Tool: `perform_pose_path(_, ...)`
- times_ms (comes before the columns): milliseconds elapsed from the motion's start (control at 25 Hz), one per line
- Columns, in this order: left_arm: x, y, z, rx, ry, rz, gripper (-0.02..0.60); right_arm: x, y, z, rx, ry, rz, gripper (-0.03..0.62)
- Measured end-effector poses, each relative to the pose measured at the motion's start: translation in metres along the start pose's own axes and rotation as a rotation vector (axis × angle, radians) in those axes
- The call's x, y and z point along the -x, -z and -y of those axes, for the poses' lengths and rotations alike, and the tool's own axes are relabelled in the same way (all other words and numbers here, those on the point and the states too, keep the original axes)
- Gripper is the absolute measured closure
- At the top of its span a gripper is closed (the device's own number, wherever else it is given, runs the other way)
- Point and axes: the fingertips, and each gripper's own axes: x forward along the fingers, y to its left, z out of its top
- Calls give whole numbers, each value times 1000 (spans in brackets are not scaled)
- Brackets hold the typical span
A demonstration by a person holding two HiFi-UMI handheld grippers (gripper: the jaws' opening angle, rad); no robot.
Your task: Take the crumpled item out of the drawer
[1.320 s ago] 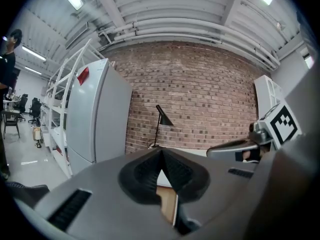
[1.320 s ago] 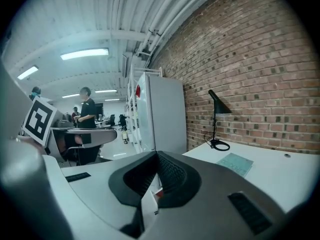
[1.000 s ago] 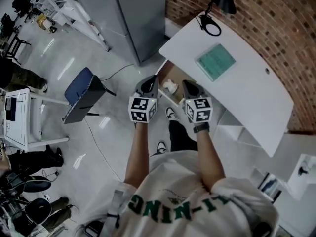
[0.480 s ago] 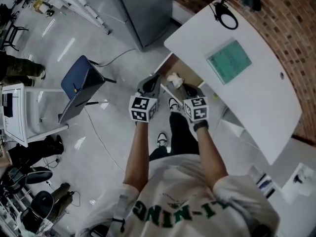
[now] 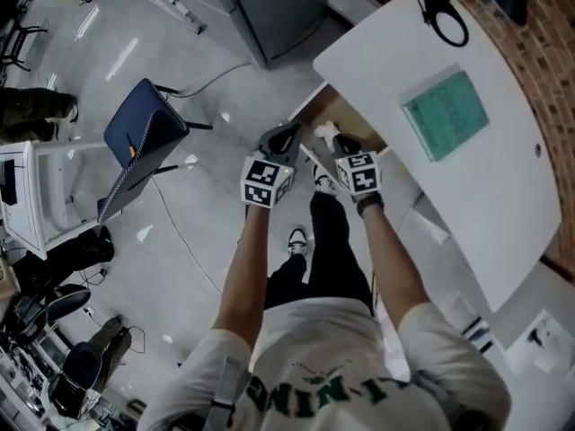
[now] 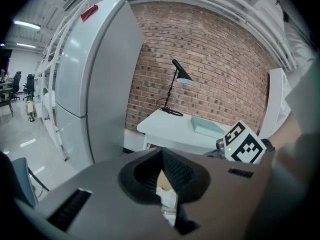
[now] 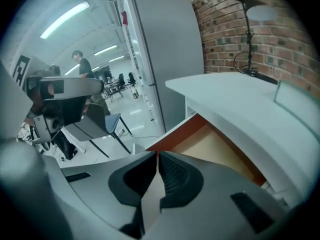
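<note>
Two hand-held grippers hover side by side over the open drawer (image 5: 352, 122) below the white desk (image 5: 503, 178). Left gripper (image 5: 286, 133): its own view shows the ribbed pads meeting at the tips, nothing pinched between them. Through the narrow gap behind those tips appears the crumpled item (image 6: 167, 196), white and paper-like. In the head view the crumpled item (image 5: 323, 131) lies inside the drawer near its front edge, between the two grippers and just beside the tips of both; contact with either cannot be judged.

Right gripper (image 5: 334, 140): pads pressed together and empty in the right gripper view, pointing at the drawer's pale wooden floor and red-brown front edge (image 7: 175, 131).

On the desk rest a green pad (image 5: 446, 115) and, toward the brick wall (image 6: 225, 59), a black lamp (image 6: 177, 74). A tall grey cabinet (image 7: 165, 49) stands to the left of the desk, and a blue chair (image 5: 139, 146) sits on the glossy floor, well apart from the drawer. Each gripper carries its marker cube, the left one (image 5: 267, 181) nearer the chair.
</note>
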Motion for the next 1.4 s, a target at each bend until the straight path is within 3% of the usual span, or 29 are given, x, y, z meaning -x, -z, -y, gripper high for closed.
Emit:
perform_pose_path(280, -46, 36, -7, -91, 108, 25, 588, -69, 37, 15, 4, -12, -134, 589)
perform_pose_path(520, -65, 61, -27, -33, 110, -13, 588, -113, 65, 30, 13, 12, -227, 506)
perform_pose_path(720, -77, 64, -39, -26, 105, 24, 588, -144, 83, 42, 50, 9, -272, 473)
perform_pose_path(1000, -77, 72, -46, 6, 83, 29, 588, -163, 107, 47, 94, 20, -347, 476)
perform_pose_path(1160, -74, 66, -55, -25, 46, 81, 588, -169, 108, 50, 69, 49, -317, 547)
perform_pose_path(1400, -65, 62, -55, -18, 40, 94, 588, -159, 100, 41, 55, 43, -294, 580)
